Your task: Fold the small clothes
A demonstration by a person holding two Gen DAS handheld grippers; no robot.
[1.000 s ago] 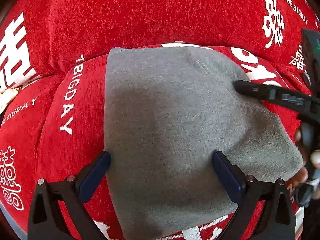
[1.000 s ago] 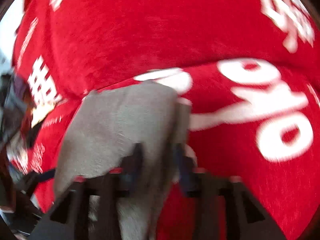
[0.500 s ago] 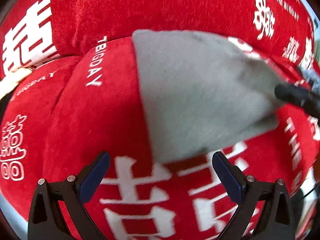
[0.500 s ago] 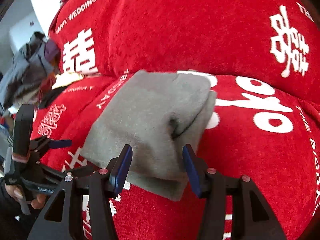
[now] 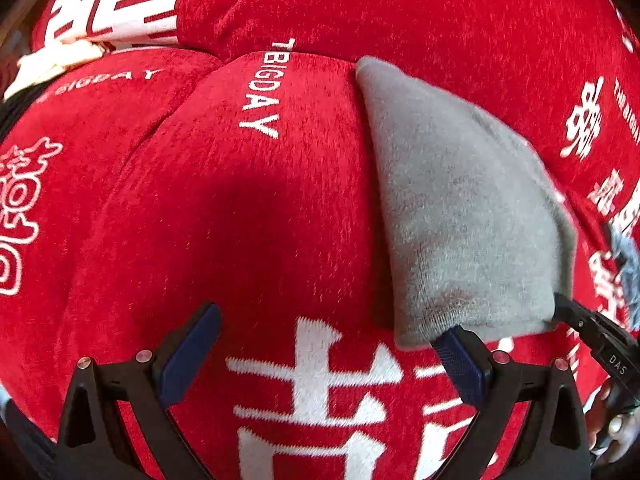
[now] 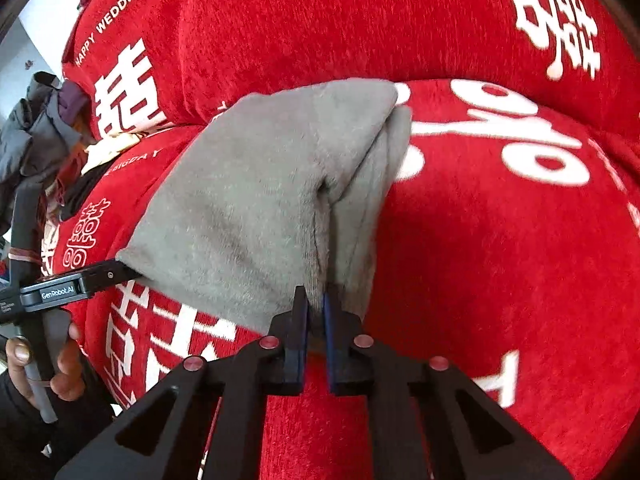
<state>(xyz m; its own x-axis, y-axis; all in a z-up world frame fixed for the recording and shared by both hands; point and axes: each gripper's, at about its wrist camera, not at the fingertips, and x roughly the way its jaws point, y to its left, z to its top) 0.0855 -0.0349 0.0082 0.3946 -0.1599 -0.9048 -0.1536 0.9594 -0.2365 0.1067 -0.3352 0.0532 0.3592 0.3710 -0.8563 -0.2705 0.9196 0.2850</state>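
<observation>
A folded grey garment lies on the red sofa seat. My right gripper is at the garment's near edge, its jaws closing tight on a fold of the fabric pinched between the blue pads. In the left wrist view the same garment sits to the right. My left gripper stands wide open over bare red fabric, and its right fingertip is at the garment's near left corner. From the right wrist view, the left gripper reaches that corner, held by a hand.
The red plush sofa cover with white lettering spans seat and backrest. A pile of grey and dark clothes lies at the far left. A cream cloth sits at the seat's back left, and a grey-blue garment at the right edge.
The right gripper has gone from open around the garment's near edge to shut on it. The left gripper has moved left off the garment, which now lies to its right.
</observation>
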